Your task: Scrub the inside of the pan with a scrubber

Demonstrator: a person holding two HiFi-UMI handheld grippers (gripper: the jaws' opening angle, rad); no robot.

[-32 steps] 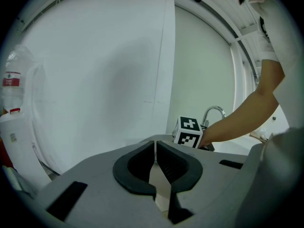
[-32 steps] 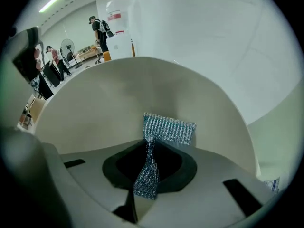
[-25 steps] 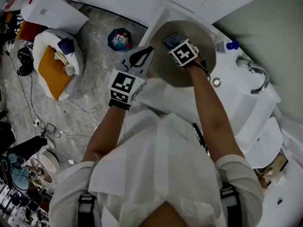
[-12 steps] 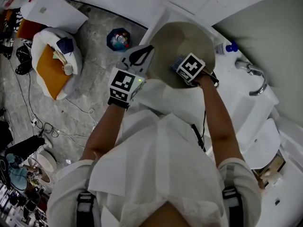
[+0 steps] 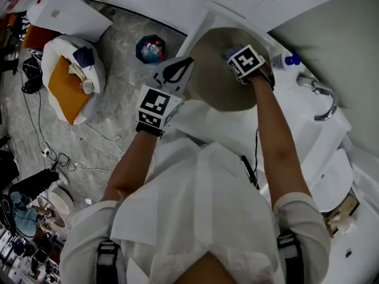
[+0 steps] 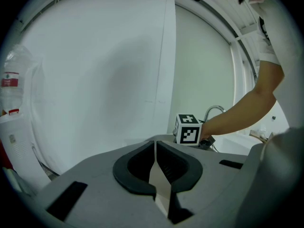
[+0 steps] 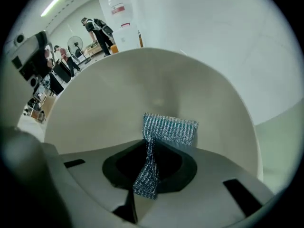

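Grey stone floor (image 5: 112, 117) fills the left of the head view, w/ cables and clutter on it. A white sink unit (image 5: 296, 123) runs along the right. The person stands over it in a white top, both forearms reaching fwd. The pan (image 5: 216, 84), round w/ a beige inside, sits tilted at the sink's near-left corner, its open side facing the person. On the floor, well apart from the sink, is a white bag (image 5: 68, 76) w/ sth orange inside, and nearer the pan a small blue container (image 5: 150, 49). The left gripper (image 5: 177, 70) is at the pan's left rim. In its own view the jaws are closed down on the thin beige pan wall, which stands edge-on btw the pads. The right gripper (image 7: 149, 148) points steeply down into the pan on the far-right side, jaws nearly together and pinching a blue-grey mesh scrubber (image 7: 168, 129). The scrubber's lower part is squeezed btw the pads, and its wider free end sticks out past the tips against the pan's inner surface. A chrome faucet (image 5: 323, 96) curves over the sink to the right. A bottle w/ blue cap (image 5: 284, 58) stands just beside the pan's far-right rim.
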